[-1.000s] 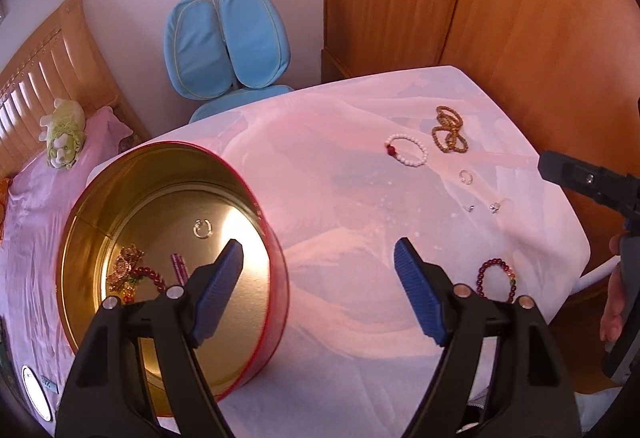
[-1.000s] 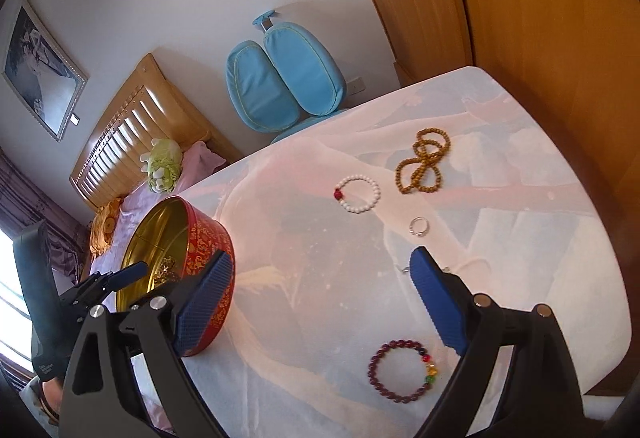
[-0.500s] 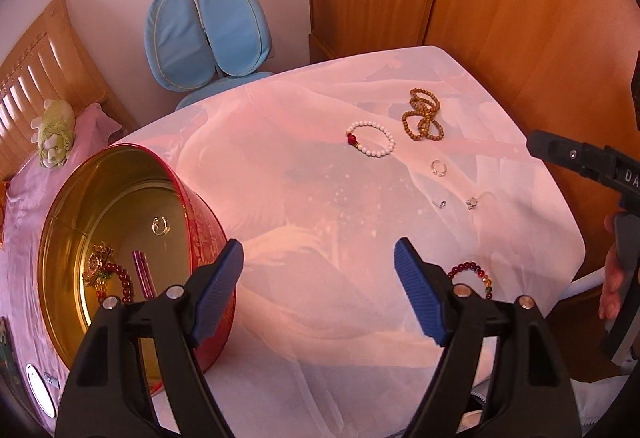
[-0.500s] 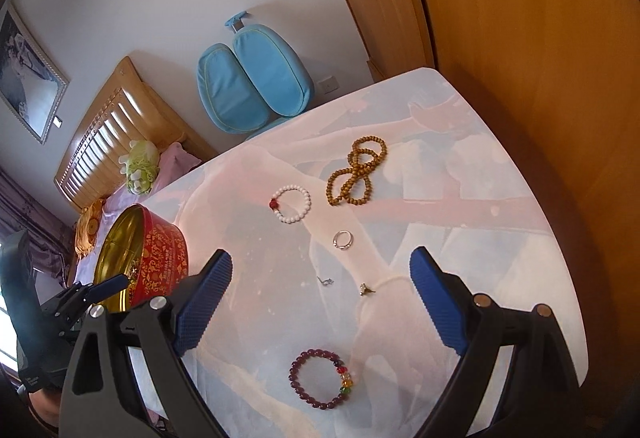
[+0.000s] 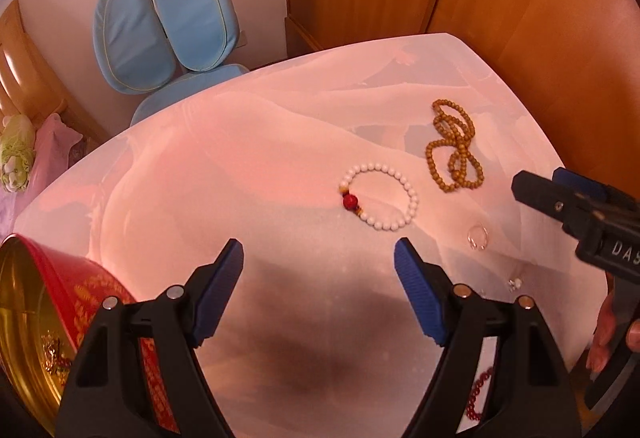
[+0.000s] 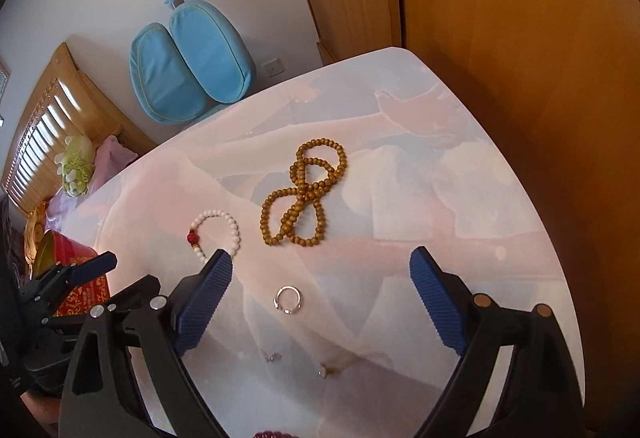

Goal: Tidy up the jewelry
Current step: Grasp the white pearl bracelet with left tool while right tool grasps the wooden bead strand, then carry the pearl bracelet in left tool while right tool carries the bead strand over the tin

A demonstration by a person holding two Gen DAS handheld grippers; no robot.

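Jewelry lies on a white-pink table (image 5: 240, 157). A white bead bracelet (image 5: 400, 215) with one red bead lies just beyond my open left gripper (image 5: 319, 258). A looped brown bead necklace (image 6: 304, 193) lies past my open right gripper (image 6: 321, 266), and a silver ring (image 6: 288, 300) sits on the cloth between its fingers. Two small earrings (image 6: 272, 357) lie nearer the camera. A dark red bracelet (image 5: 478, 396) shows partly behind the left gripper's right finger. The red and gold tin (image 5: 48, 318) stands at far left with jewelry inside. Both grippers hold nothing.
A blue chair (image 5: 168, 21) stands behind the table's far edge. A wooden wardrobe (image 6: 500, 37) runs close along the right side. A bed with a wooden headboard (image 6: 52, 125) is at far left. The right gripper (image 5: 560, 197) reaches in at the left view's right edge.
Both grippers have dropped lower and shifted right over the table. The tin has slid toward the left edge of both views. The bracelets, necklace and ring now look larger and closer.
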